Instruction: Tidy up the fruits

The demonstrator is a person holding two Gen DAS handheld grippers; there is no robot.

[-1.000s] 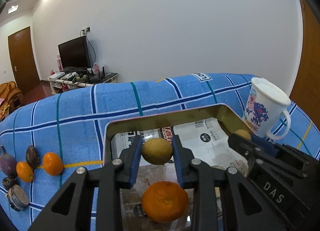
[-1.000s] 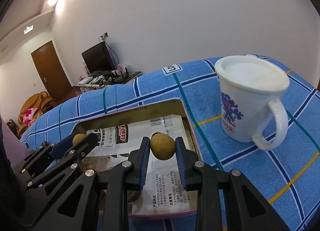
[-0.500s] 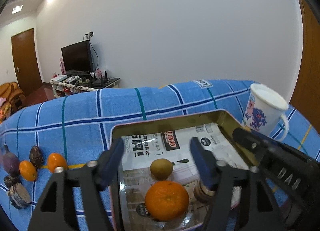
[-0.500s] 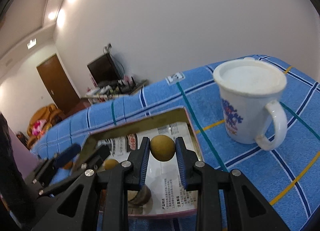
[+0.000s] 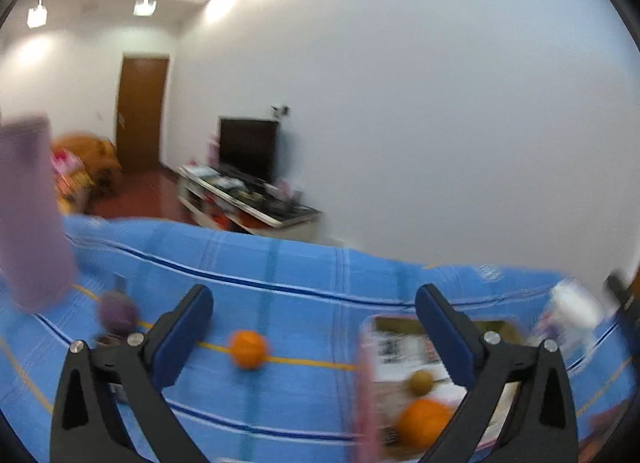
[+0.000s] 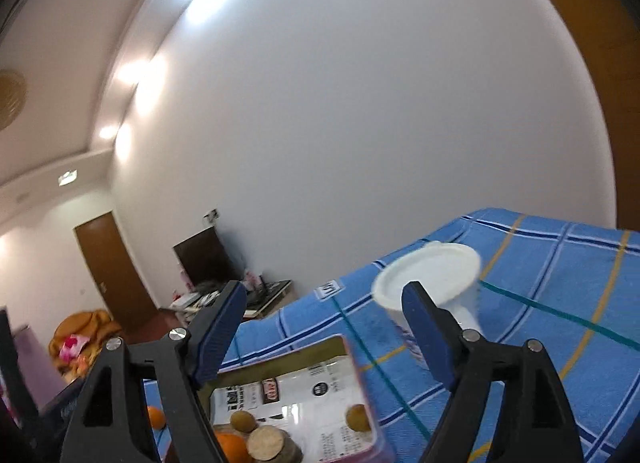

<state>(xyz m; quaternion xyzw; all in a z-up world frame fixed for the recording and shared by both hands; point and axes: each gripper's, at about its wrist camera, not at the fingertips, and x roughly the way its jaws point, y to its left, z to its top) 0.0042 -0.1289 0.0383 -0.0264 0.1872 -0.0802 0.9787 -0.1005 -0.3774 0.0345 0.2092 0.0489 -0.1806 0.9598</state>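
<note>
Lying lengthwise away, seemingly – tray (image 6: 344, 347)

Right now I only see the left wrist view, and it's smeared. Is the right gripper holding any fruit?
Observer: No. The right gripper is open and empty above the tray.
Operator: I count one small brown fruit in the tray. Right?
Observer: Two. One brown fruit lies by the right wall, and a second brown fruit lies near the orange.
Operator: Anything else in there?
Observer: A round brownish disc sits beside the orange. I cannot tell what it is.
</note>
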